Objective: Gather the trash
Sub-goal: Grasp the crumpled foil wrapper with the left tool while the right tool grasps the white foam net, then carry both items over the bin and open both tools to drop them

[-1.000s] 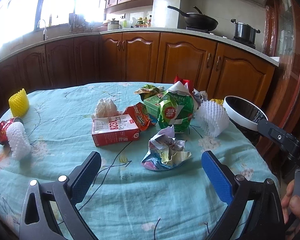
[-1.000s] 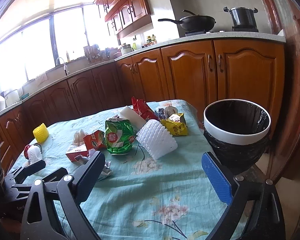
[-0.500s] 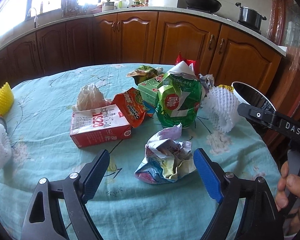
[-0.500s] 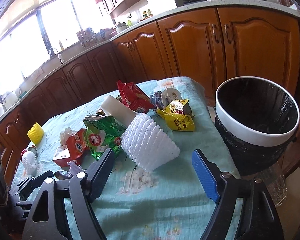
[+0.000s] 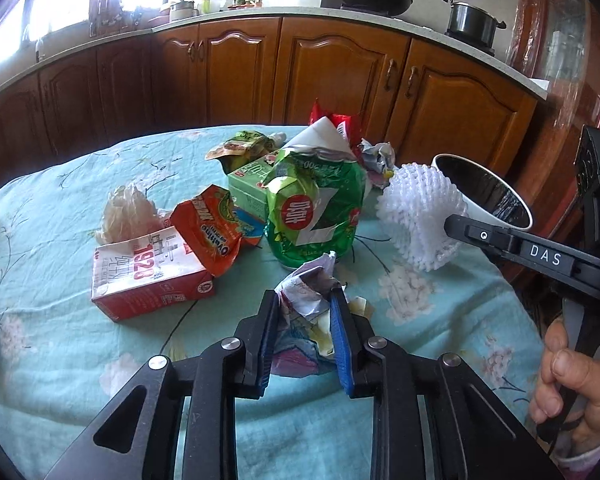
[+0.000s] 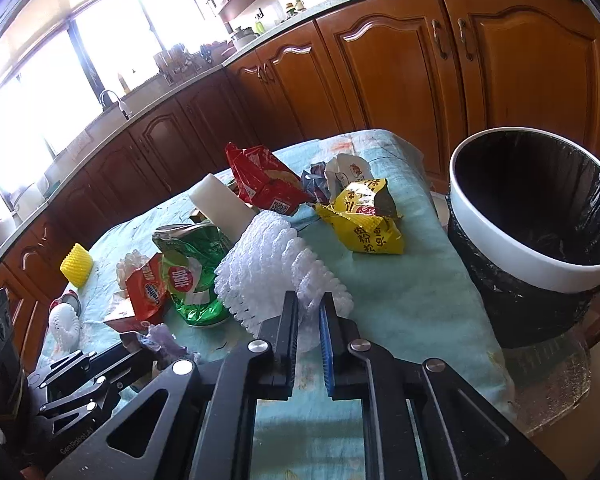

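My left gripper [image 5: 305,300] is shut on a crumpled paper wrapper [image 5: 306,294] lying on the teal tablecloth [image 5: 60,360]. My right gripper [image 6: 309,306] is shut on the edge of a white foam fruit net [image 6: 276,264], which also shows in the left wrist view [image 5: 420,216]. A white-rimmed trash bin [image 6: 540,272] with a black liner stands off the table's right edge. Behind lie a green bag [image 5: 320,212], an orange packet [image 5: 212,232] and a red carton [image 5: 148,276].
More trash lies further back: a yellow packet [image 6: 364,220], a red bag [image 6: 264,180], a white roll [image 6: 224,208], a yellow foam net [image 6: 77,266] and a tissue [image 5: 124,212]. Wooden kitchen cabinets [image 5: 340,72] run behind the table.
Both grippers moved forward and down and closed: the left on the crumpled wrapper, the right on the foam net. Both were open half a second ago.
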The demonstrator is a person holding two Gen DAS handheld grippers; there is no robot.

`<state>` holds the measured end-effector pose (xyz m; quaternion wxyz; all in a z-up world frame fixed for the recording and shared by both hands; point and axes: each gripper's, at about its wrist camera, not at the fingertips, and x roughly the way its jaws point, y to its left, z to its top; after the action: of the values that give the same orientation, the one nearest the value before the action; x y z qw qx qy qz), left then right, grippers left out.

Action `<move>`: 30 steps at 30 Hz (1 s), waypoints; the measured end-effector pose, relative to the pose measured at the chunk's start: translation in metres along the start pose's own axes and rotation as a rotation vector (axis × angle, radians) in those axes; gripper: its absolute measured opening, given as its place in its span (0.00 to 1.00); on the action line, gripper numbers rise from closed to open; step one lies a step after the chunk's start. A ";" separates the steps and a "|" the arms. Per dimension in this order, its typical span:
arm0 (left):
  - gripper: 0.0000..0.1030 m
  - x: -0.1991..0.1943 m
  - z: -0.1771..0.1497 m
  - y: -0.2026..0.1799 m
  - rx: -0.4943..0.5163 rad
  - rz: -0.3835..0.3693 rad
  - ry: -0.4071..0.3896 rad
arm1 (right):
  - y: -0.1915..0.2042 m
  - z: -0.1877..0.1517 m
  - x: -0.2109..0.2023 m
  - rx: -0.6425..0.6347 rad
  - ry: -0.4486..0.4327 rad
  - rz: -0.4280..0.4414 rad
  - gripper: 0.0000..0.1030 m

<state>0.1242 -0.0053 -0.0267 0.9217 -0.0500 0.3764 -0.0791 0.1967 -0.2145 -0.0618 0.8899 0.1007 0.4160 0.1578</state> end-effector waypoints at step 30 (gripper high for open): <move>0.21 0.047 0.067 -0.095 0.138 -0.207 -0.029 | -0.098 0.010 -0.093 0.131 -0.155 -0.180 0.10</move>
<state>0.1936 -0.1053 0.0030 0.9152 -0.0260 0.3497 -0.1988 0.1673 -0.3400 -0.0199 0.9215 0.1327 0.3627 0.0416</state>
